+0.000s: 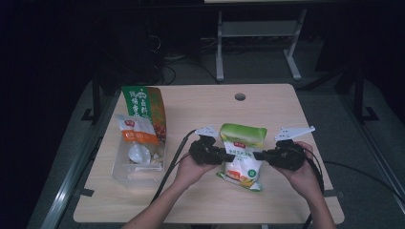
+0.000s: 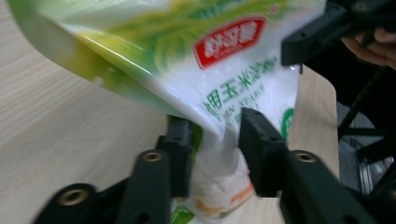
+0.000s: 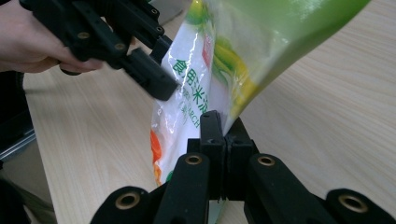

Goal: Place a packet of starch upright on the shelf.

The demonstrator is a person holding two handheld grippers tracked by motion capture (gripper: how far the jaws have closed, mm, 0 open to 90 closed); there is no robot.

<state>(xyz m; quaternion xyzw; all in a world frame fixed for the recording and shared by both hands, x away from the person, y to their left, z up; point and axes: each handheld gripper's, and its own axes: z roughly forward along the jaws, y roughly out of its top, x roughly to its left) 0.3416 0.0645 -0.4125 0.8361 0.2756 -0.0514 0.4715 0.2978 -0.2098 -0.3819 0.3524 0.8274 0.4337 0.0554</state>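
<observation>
At the left side of the table (image 1: 286,102), a clear plastic bin (image 1: 122,167) is seen with two upright snack packets, a green-and-orange bag (image 1: 145,102) behind and a white-and-orange pouch (image 1: 136,130) in front of it. Toward the middle, the left gripper (image 1: 224,153) is held in the person's left hand (image 1: 188,168), and its jaws are seen in the left gripper view to stand apart on either side of the starch pouch (image 2: 219,70), close to the film but not clearly pressed shut on it. The pouch, white with a green top, is held up off the wood between the two tools, just in front of the person. At the right, the right gripper (image 3: 219,135) is closed on the pouch's side edge, the jaws being pinched together with only thin film between them. The pouch is judged to be soft and crinkly, its powder fill likely to shift and sag, its glossy film likely to slip. A hold is best taken on the flat sealed seams at the sides or top, where the film is doubled, rather than on the bulging belly, which could be squeezed or burst.
</observation>
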